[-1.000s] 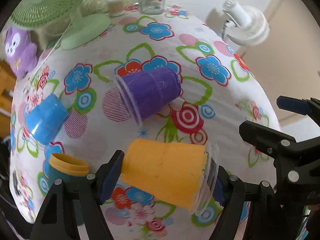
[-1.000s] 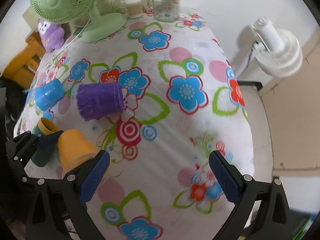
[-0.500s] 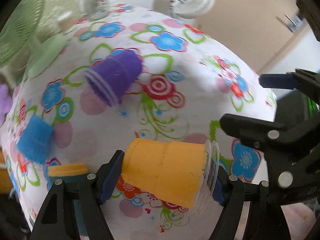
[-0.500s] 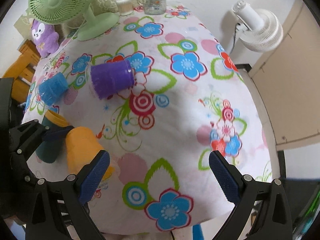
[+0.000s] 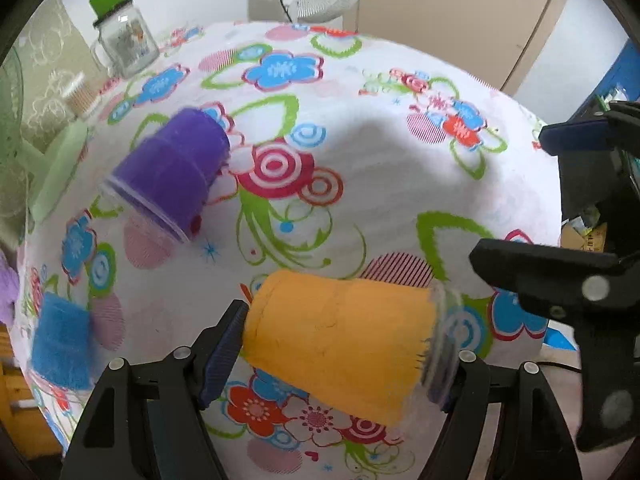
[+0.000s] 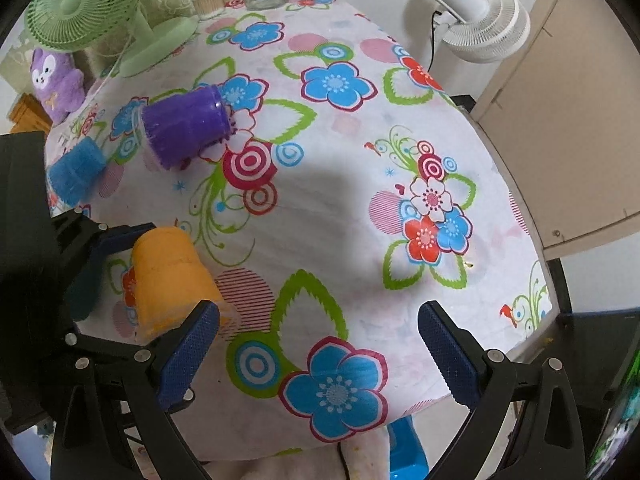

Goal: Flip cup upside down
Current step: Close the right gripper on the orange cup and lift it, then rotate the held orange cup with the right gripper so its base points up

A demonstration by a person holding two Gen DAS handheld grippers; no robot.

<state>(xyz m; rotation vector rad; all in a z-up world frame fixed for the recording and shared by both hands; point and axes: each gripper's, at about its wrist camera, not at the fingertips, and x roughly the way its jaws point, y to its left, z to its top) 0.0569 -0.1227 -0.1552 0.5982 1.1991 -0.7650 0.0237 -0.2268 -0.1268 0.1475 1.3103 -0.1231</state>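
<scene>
1. The left gripper was clamped on the orange cup, one pad against its closed base and the other at its clear rim.
2. The orange cup lay on its side between the fingers, raised above the flowered tablecloth; in the right wrist view it showed at the lower left.
3. The right gripper stood with its jaws wide apart and nothing between them, over the near edge of the table.
4. A purple cup lay on its side farther back on the cloth, its open end facing left.
5. A blue cup lay tipped over near the left edge, well apart from the orange one.
6. At the far end stood a green fan and a glass jar; a purple plush toy sat beside the fan.
7. A white fan stood off the table to the right.
</scene>
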